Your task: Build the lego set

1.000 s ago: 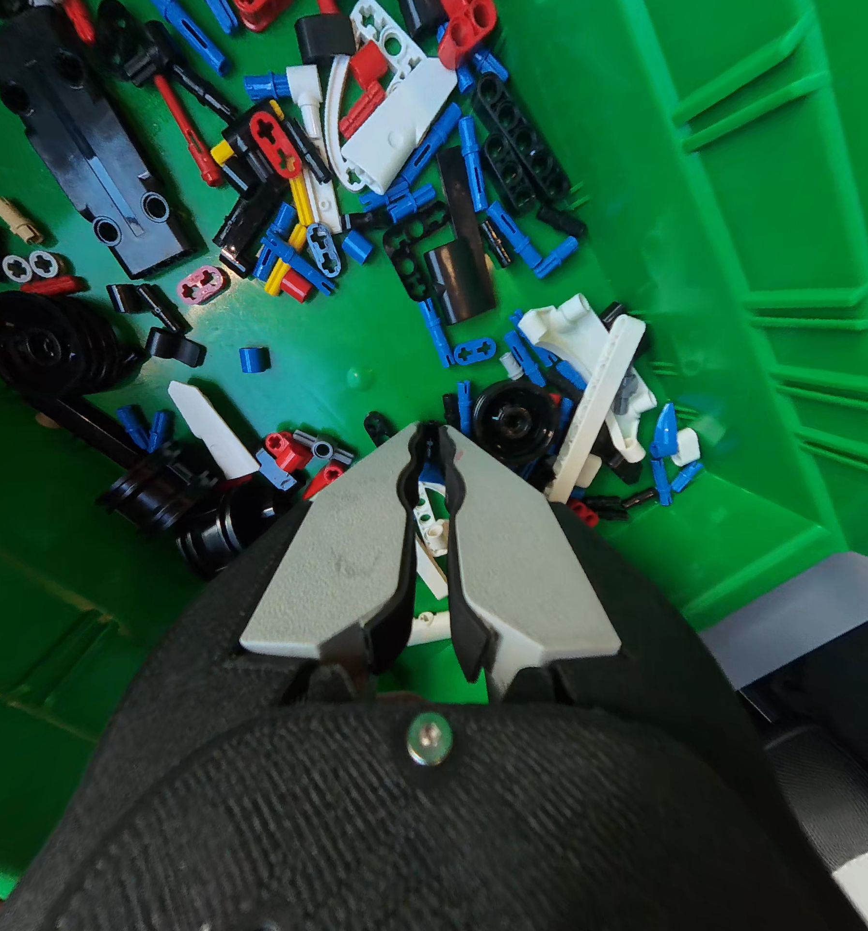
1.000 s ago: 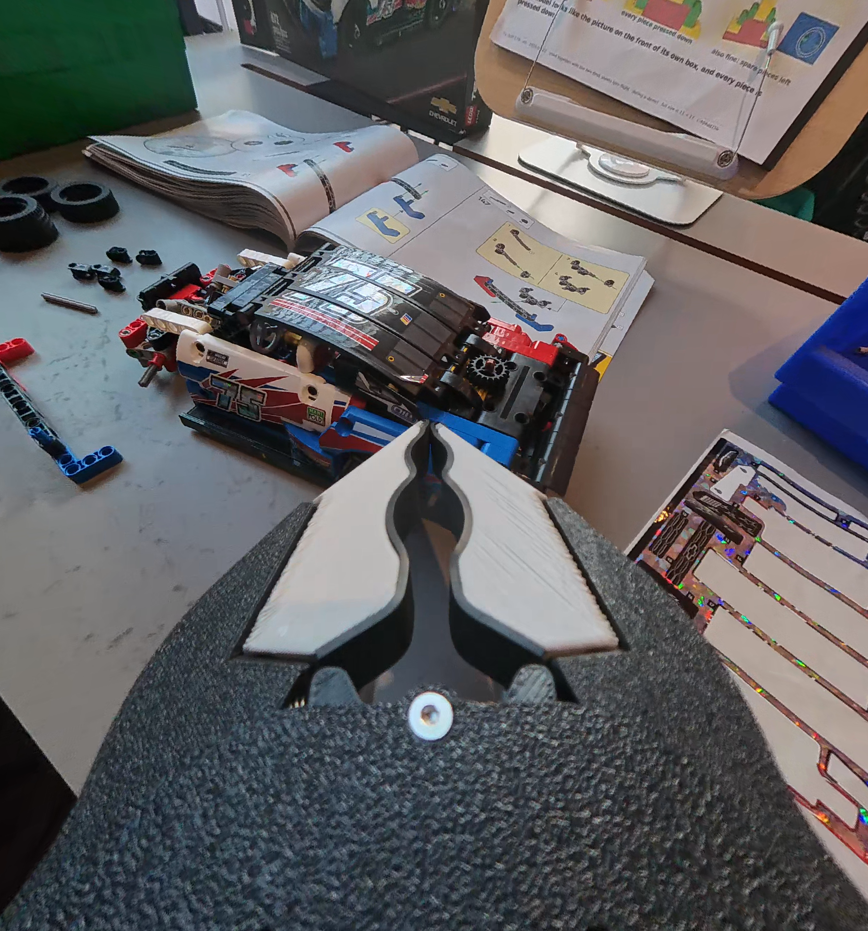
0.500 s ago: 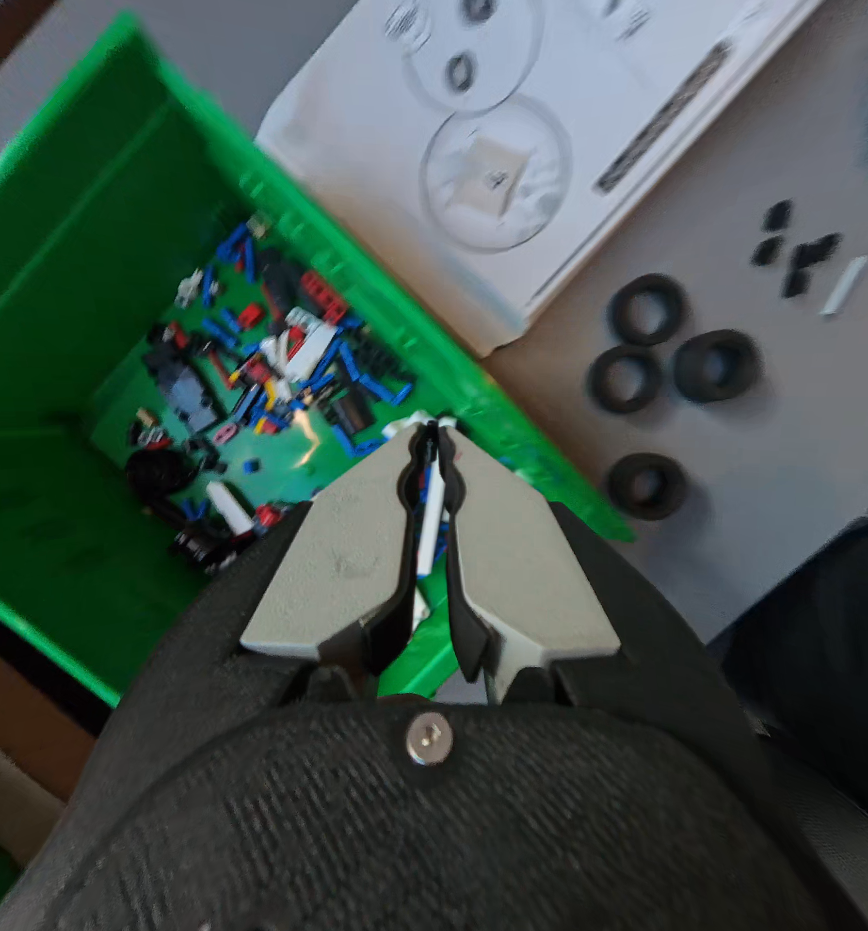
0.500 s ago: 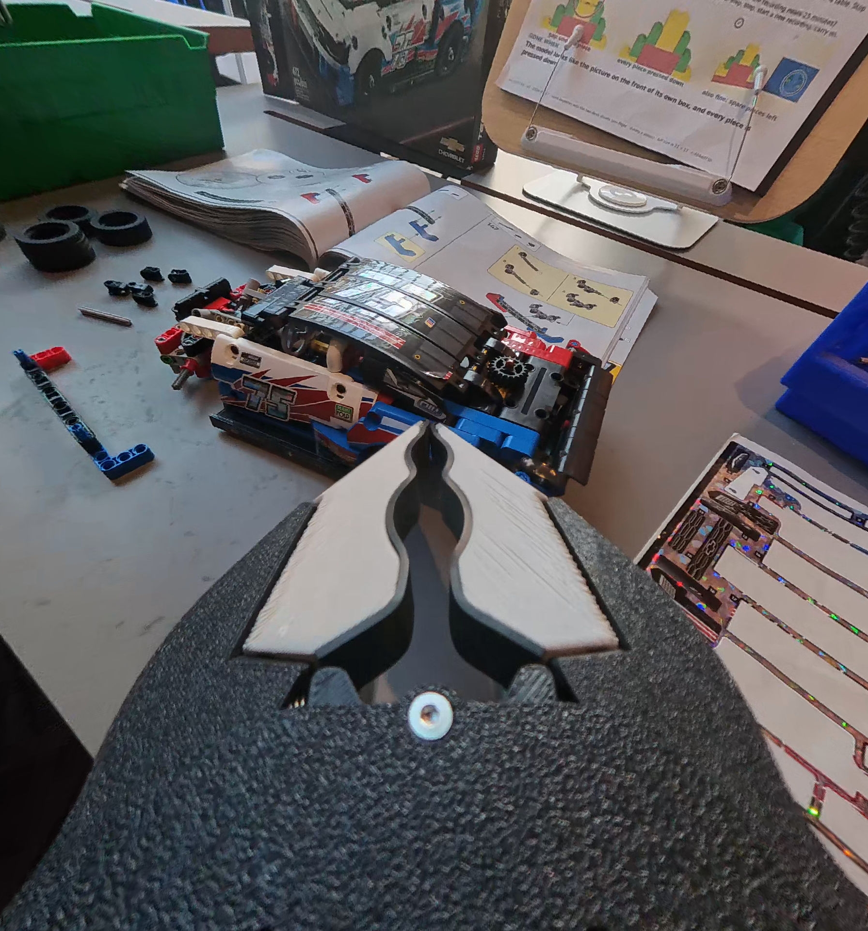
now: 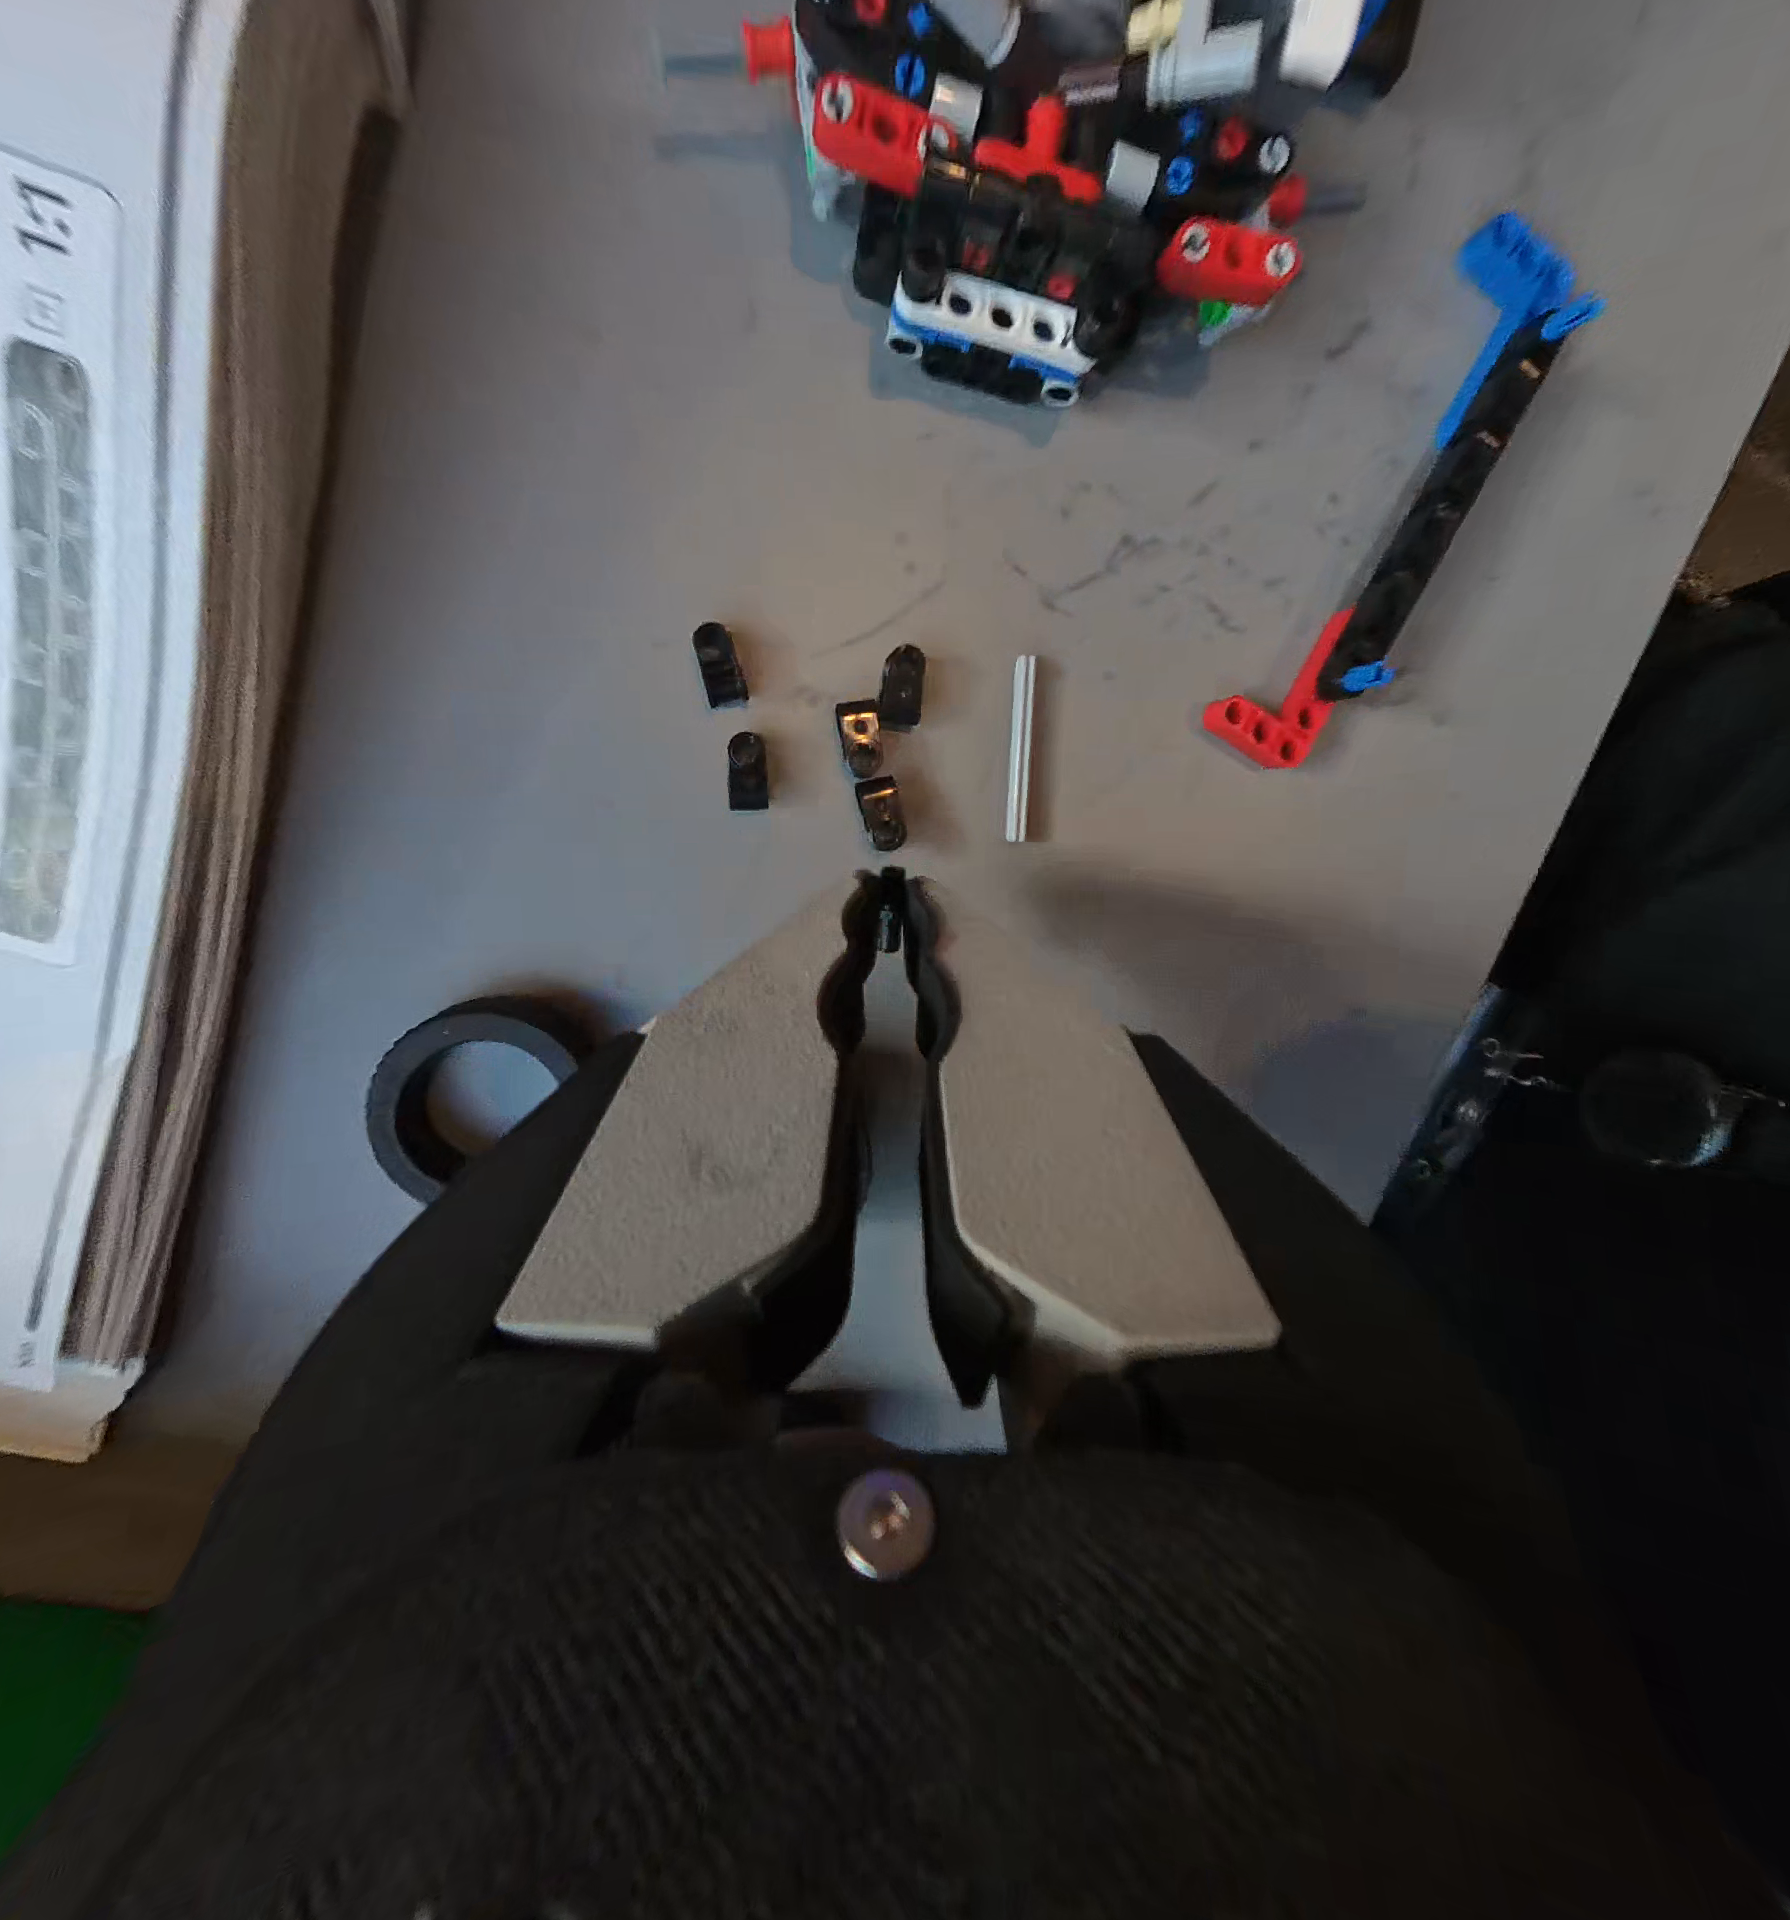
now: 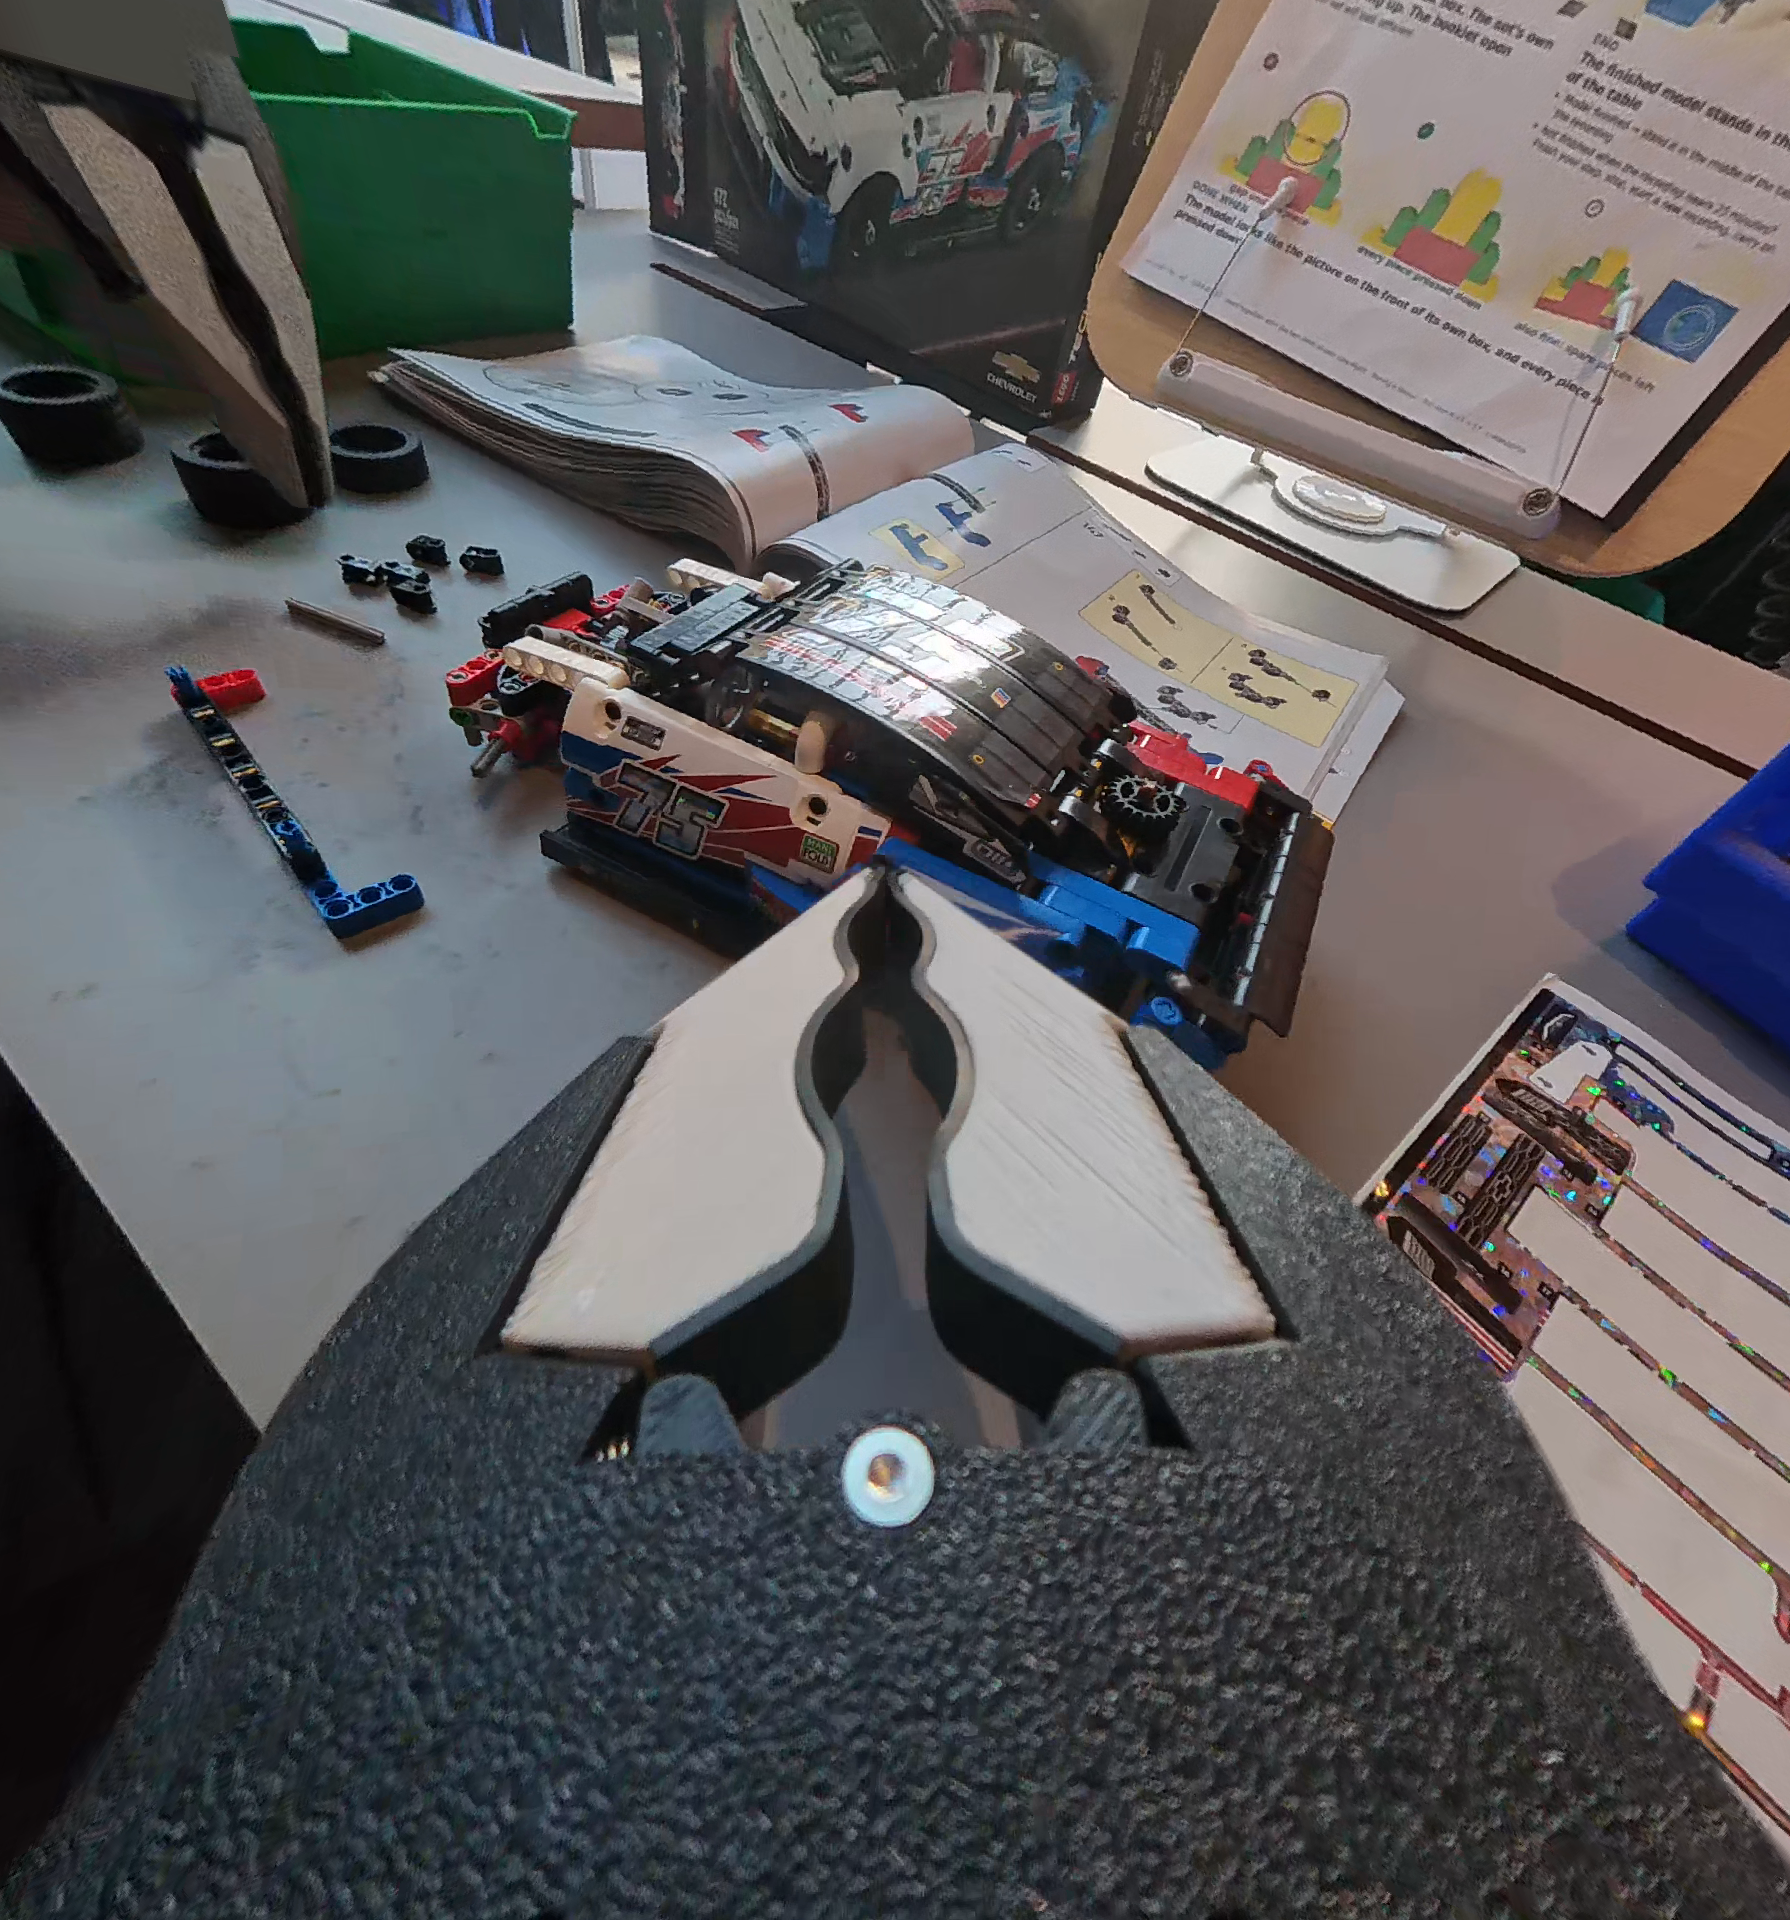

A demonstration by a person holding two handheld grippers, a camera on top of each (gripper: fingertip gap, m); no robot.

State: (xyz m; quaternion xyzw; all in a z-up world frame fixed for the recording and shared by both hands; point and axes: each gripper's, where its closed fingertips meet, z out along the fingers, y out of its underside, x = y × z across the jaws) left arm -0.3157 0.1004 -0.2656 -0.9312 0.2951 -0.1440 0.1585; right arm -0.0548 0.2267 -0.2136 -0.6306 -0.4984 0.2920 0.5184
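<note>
The part-built lego car [image 6: 870, 727] lies on the grey table; its front end shows at the top of the left wrist view [image 5: 1026, 208]. My left gripper [image 5: 889, 894] is shut on a small black piece [image 5: 888, 920], just above the table and close to several small black connectors [image 5: 860, 738] and a grey axle [image 5: 1021, 748]. It also shows at the far left of the right wrist view [image 6: 304, 488], tips down among the tyres. My right gripper [image 6: 886, 878] is shut and empty, just in front of the car's side.
A black beam with blue and red ends [image 5: 1431, 520] lies by the table edge. Black tyres [image 6: 60, 416], an open instruction booklet [image 6: 683, 436], a green bin [image 6: 423, 218], the set's box [image 6: 870, 187], a blue bin [image 6: 1764, 894] and a sticker sheet [image 6: 1649, 1299] surround the car. Left tips to right tips: about 30 centimeters.
My left gripper has left the green bin, still shut, and has come down over the table beside the black connectors. My right gripper has drawn back slightly from the car.
</note>
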